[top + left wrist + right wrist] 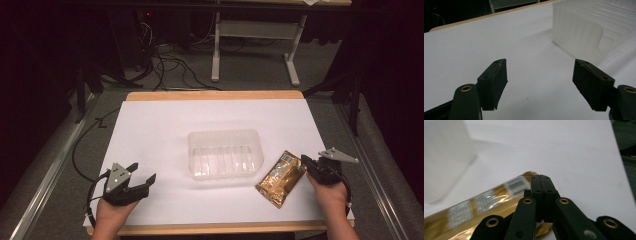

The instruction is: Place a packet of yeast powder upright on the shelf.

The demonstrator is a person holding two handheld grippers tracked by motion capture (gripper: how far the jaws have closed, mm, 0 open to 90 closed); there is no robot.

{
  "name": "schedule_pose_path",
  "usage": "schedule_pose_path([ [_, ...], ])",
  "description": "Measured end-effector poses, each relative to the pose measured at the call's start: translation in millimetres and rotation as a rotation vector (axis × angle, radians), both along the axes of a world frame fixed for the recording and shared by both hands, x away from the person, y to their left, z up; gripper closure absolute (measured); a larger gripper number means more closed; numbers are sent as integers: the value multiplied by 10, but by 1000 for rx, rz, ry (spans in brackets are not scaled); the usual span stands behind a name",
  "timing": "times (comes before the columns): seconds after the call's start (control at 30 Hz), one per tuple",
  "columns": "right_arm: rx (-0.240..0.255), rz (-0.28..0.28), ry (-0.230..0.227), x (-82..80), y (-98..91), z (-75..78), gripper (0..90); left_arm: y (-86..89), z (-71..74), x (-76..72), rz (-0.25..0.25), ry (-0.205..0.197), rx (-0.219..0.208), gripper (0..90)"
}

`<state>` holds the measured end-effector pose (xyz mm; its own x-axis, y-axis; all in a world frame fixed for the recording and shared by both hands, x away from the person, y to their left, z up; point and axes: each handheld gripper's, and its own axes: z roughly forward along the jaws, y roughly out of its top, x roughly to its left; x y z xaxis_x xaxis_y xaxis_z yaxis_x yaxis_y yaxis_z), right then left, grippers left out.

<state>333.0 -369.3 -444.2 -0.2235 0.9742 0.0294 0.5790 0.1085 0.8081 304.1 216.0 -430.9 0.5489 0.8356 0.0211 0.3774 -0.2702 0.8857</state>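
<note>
lying just beside the right gripper [306, 161], gold packet [281, 178], fingers [541, 185] pressed together, nothing between

Spread across a light wooden table [215, 95] bare only along its far and near edges, a white paper sheet [150, 130]; beyond the far edge, tangled black cables [167, 62] on grey floor [250, 75] beside a pale grey metal frame [255, 29].

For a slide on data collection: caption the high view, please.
Right gripper, jaws shut, at the corner of a gold packet beside a clear tub; left gripper open.
</note>
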Motion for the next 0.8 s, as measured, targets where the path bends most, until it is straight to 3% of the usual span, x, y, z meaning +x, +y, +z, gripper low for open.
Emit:
schedule_pose_path([
  [0.07, -34, -15, 26, 118, -50, -46, 900, 42, -7, -48, 13, 2, 5, 285],
  [0.2, -33, -33, 63, 252, -130, -116, 900, 88, -15, -100, 29, 4, 6, 285],
  [0.37, 17, -22, 148, 370, -236, -253, 900, 92, -27, -115, 31, 13, 4, 287],
  [0.53, 28, 13, 165, 291, -240, -259, 900, 36, -22, -91, 12, 6, 10, 286],
  [0.67, 82, 40, 177, 142, -279, -275, 900, -23, -14, -45, -10, 7, 7, 286],
  [0.8, 97, 47, 182, 56, -288, -282, 900, -89, -13, 10, -31, 4, 7, 286],
])
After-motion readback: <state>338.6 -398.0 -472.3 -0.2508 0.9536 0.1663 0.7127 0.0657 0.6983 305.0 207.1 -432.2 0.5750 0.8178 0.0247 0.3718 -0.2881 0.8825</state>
